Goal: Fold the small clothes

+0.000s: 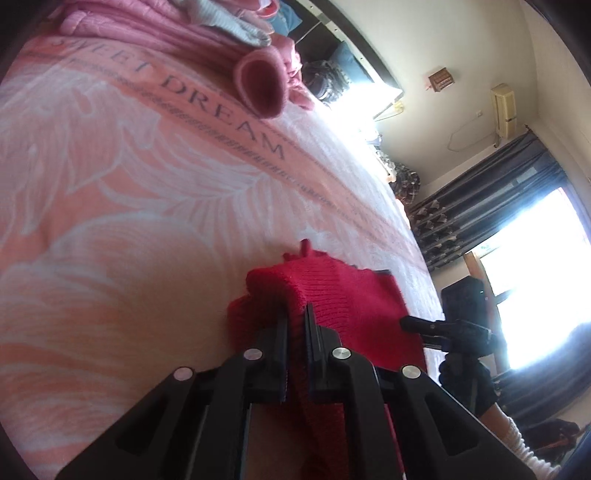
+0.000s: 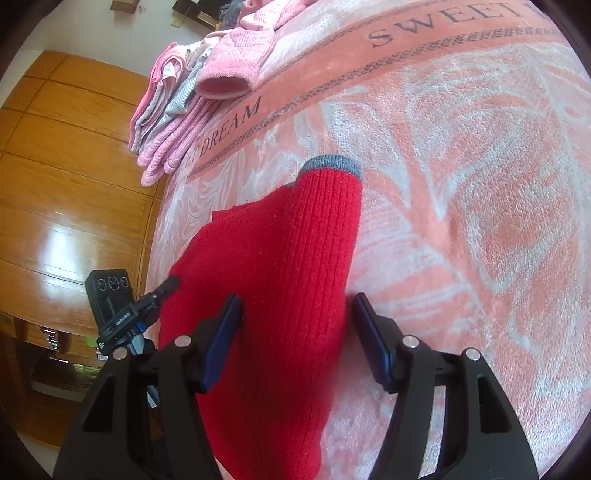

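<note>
In your left wrist view, your left claw [image 1: 296,314] is pinched narrow on a fold of the red ribbed knit sweater [image 1: 325,291], and the knit runs down between the two fingers toward the camera. The sweater lies on the pink and white feather-patterned bedspread [image 1: 129,177] printed with "SWEET DREAM". At the far left sits a pile of pink and grey folded clothes [image 1: 207,33], with one pink rolled cuff [image 1: 260,86] opening toward you. Only this view shows the dark curtain [image 1: 495,199] and the overexposed bright window [image 1: 535,266] at the right, which washes out detail there. A black camera on a tripod [image 1: 461,306] stands past the bed's right edge.

In your right wrist view, your right claw [image 2: 293,308] is spread wide, its blue-padded fingers [image 2: 225,343] either side of the sweater's sleeve without clamping it. Only here do you see the sleeve's grey cuff [image 2: 332,164] at the far end. The pile of clothes [image 2: 177,110] sits far left, beside wooden wardrobe doors [image 2: 62,177]. The sweater's near end is cut off by the frame.
</note>
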{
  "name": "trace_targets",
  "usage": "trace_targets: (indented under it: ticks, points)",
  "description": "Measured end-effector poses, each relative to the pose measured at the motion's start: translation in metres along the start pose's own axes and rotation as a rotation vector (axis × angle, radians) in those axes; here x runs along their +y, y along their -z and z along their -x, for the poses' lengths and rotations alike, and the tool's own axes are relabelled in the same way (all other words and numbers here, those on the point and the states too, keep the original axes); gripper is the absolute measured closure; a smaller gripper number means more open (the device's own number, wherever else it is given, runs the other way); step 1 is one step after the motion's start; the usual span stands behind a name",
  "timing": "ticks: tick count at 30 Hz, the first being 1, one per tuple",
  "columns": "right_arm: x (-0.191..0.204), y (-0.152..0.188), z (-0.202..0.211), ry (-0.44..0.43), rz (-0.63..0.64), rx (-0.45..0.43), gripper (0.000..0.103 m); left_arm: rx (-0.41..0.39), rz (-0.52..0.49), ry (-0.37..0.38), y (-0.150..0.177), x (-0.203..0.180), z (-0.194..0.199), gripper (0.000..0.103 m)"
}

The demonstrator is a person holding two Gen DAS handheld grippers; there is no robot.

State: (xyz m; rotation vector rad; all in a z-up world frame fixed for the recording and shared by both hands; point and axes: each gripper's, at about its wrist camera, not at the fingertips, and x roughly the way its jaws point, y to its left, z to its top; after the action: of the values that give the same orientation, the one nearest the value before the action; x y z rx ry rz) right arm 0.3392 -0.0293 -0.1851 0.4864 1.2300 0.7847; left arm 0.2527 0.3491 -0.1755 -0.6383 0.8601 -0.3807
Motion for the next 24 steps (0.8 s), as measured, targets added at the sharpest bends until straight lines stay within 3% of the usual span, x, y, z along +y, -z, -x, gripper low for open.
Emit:
trace_targets:
  ticks: [4,8,10,15,18,24]
  points:
    - [0.005,-0.001,-0.003,0.038,0.018,0.000,0.040,0.009,-0.028,-0.009,0.000,0.001,-0.004,0.094]
    - [0.015,0.002,0.011,0.063,0.047,-0.028,0.040,-0.045,-0.077,-0.021,-0.002,-0.023,0.026,0.090]
    - [0.028,0.004,0.028,0.069,0.088,-0.065,0.040,-0.055,-0.098,0.017,0.000,-0.041,0.041,0.090]
    - [0.067,0.018,0.051,0.000,0.187,-0.074,0.037,0.042,-0.132,0.103,0.022,-0.086,0.029,0.075]
    - [0.077,0.025,0.036,0.031,0.227,-0.036,0.037,0.104,-0.141,0.083,0.032,-0.088,0.010,0.075]
    - [0.054,0.018,0.011,0.051,0.186,-0.008,0.041,0.119,-0.144,0.047,0.041,-0.070,0.001,0.080]
